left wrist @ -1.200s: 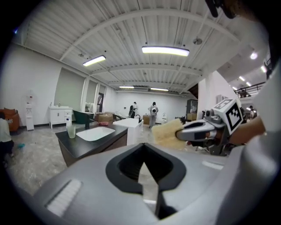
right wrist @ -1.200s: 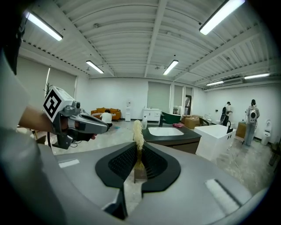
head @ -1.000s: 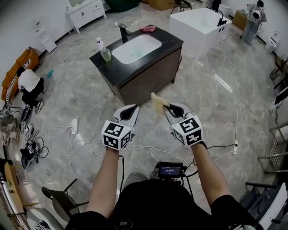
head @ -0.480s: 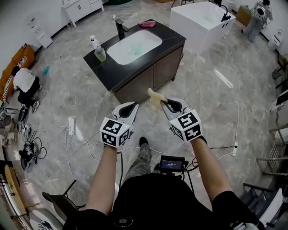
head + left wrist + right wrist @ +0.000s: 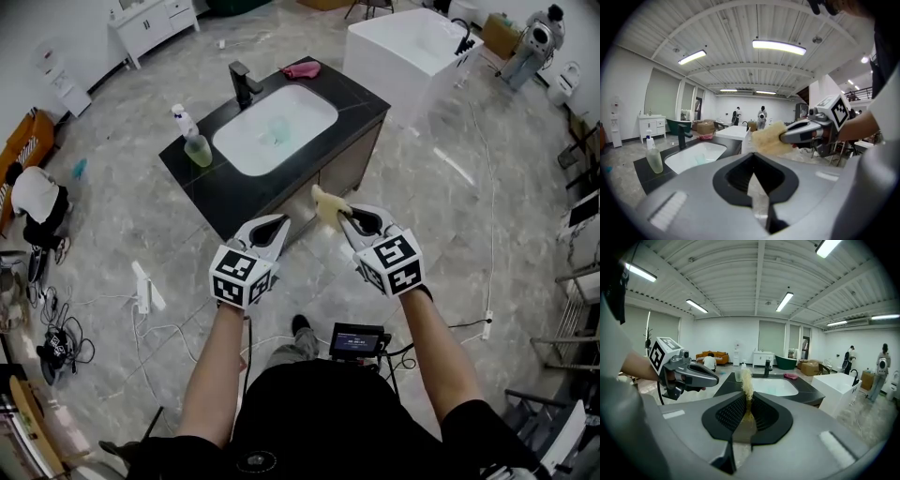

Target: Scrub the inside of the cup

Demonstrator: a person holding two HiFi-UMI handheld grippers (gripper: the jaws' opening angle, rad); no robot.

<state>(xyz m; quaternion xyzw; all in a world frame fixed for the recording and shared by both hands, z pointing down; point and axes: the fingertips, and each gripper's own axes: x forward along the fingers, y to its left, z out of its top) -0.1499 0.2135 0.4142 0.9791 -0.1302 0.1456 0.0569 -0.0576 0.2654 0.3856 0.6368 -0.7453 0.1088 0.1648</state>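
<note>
The left gripper (image 5: 277, 225) has its jaws closed on nothing; just beside it, the right gripper (image 5: 344, 217) pinches a yellow sponge (image 5: 326, 203). Beyond them, the pale green cup (image 5: 277, 129) sits inside the white sink (image 5: 316, 101) of a dark vanity (image 5: 202, 183)

I wear a black short-sleeved shirt (image 5: 319, 422), grey trousers (image 5: 283, 356) and a black shoe (image 5: 300, 324). My left gripper (image 5: 279, 221) and right gripper (image 5: 343, 213) have pale grey shells, and each carries a white cube with black square markers. Their fingers (image 5: 730, 415) are black with ribbed pads. At my waist sits a small black screen unit (image 5: 356, 339), cabled.
</note>
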